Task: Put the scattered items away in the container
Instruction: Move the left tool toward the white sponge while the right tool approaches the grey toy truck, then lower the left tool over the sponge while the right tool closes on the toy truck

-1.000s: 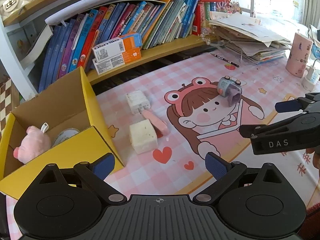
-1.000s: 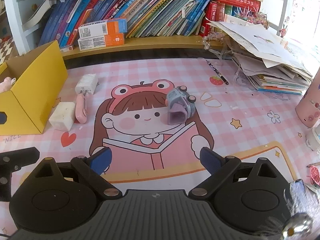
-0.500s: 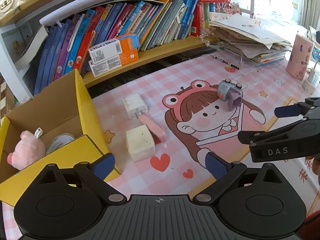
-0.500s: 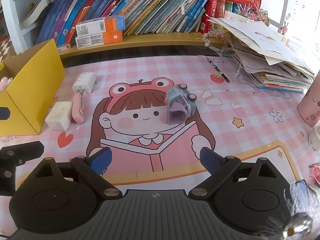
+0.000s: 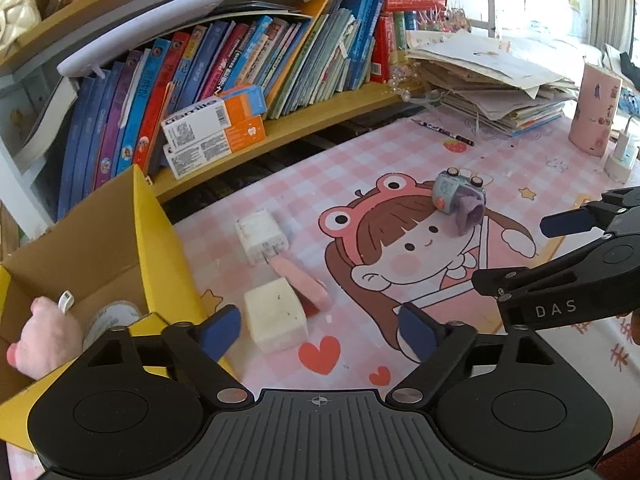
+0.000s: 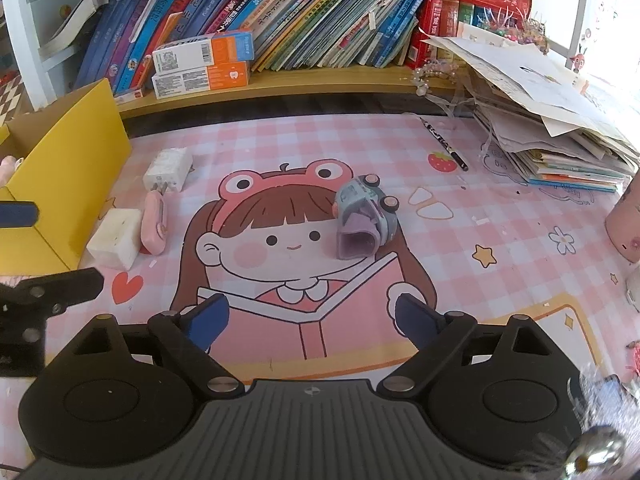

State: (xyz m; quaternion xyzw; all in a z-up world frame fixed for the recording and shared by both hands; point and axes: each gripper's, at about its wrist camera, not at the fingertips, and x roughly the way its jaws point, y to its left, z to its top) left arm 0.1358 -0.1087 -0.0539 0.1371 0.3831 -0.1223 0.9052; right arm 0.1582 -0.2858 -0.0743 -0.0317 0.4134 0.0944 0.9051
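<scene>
Left wrist view: left claw [image 5: 320, 330] closing, empty; pink plush [image 5: 44, 338] half-hidden behind yellow box [image 5: 160, 236] wall.

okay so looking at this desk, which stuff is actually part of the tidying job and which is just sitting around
Part of the job:
yellow box, already holding a pink plush
white charger
pink case
white block
toy car

Just lying about:
shelf books
orange-and-white cartons
paper stack
pen
pink cup

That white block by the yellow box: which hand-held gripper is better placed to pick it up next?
Left. The white block lies just ahead of the closing, empty left hand-held gripper, beside the yellow box.
</scene>
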